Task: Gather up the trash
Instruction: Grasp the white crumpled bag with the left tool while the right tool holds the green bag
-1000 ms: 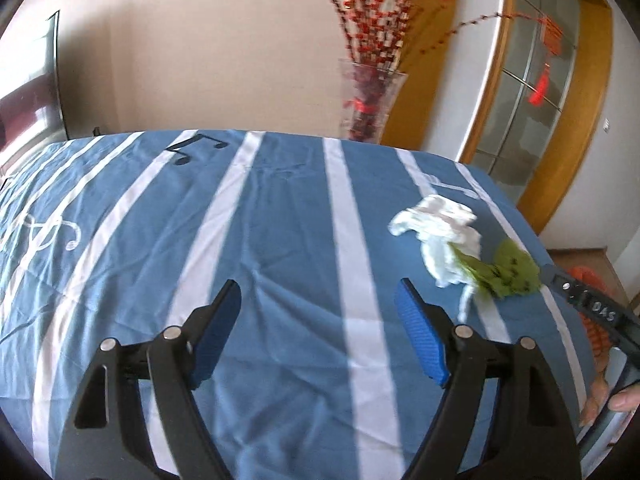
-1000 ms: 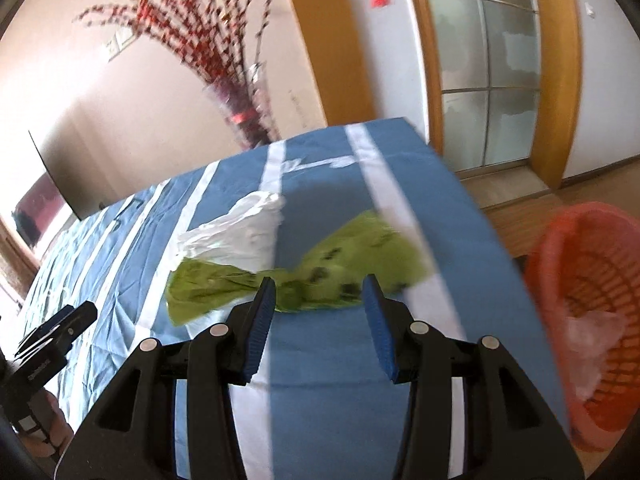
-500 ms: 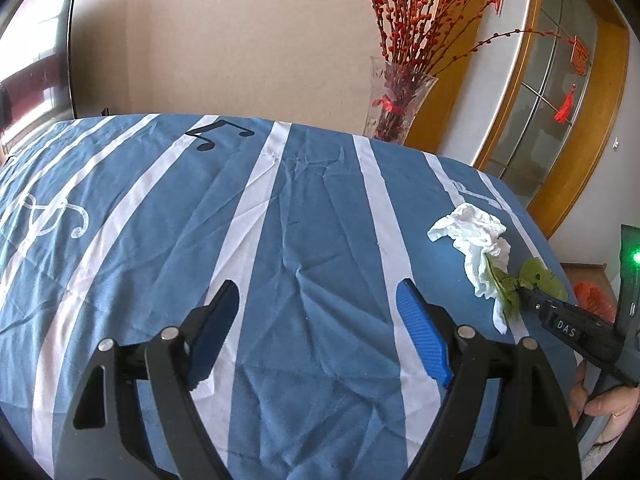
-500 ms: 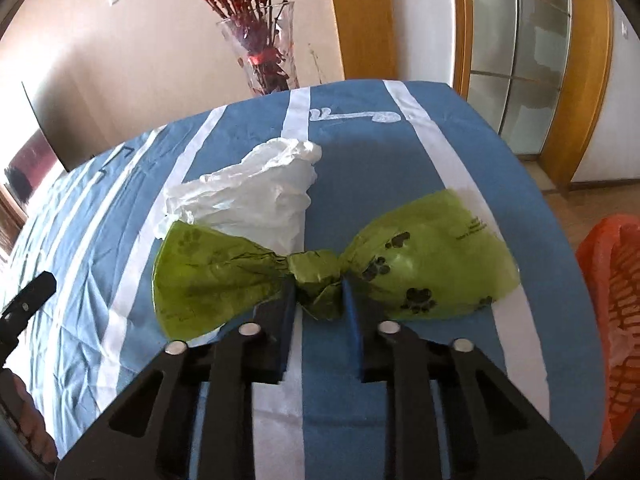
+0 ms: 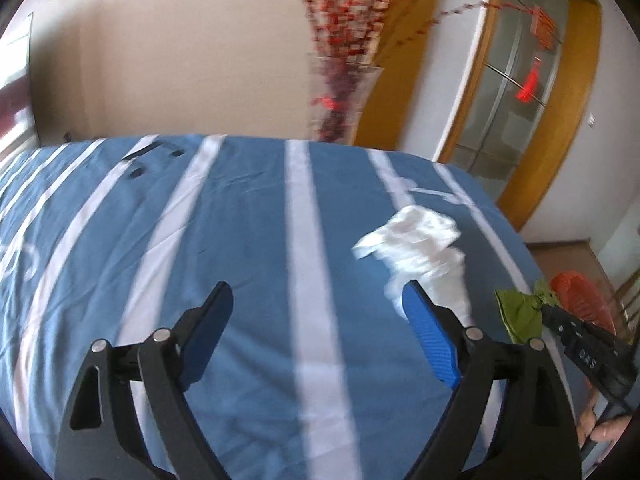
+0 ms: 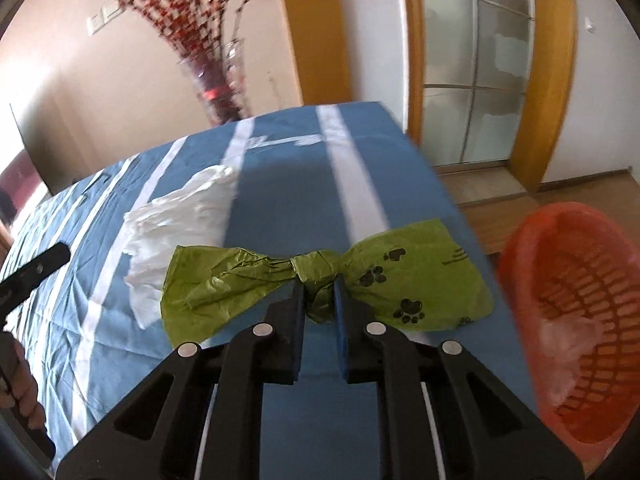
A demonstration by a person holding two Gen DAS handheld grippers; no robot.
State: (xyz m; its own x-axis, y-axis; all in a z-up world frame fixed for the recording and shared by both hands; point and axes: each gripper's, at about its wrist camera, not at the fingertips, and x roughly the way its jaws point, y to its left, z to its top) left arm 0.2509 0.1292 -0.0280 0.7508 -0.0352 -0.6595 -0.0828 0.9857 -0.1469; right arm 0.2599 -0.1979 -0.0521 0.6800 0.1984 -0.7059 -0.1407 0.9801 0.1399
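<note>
Having just closed, right tongs pinch the green paw-print bag's knot; left tongs stand wide, empty; basket transfer follows.

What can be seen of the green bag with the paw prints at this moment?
The green bag is thin, crinkled plastic with black paw prints, twisted into a knot at its middle so two flaps fan out like a bow. The right gripper, whose jaws have just been closing, pinches that knot. It sits over the blue striped cloth, its left flap overlapping the white plastic bag, with the orange basket to its right. Whether it is lifted off the cloth is unclear.
</note>
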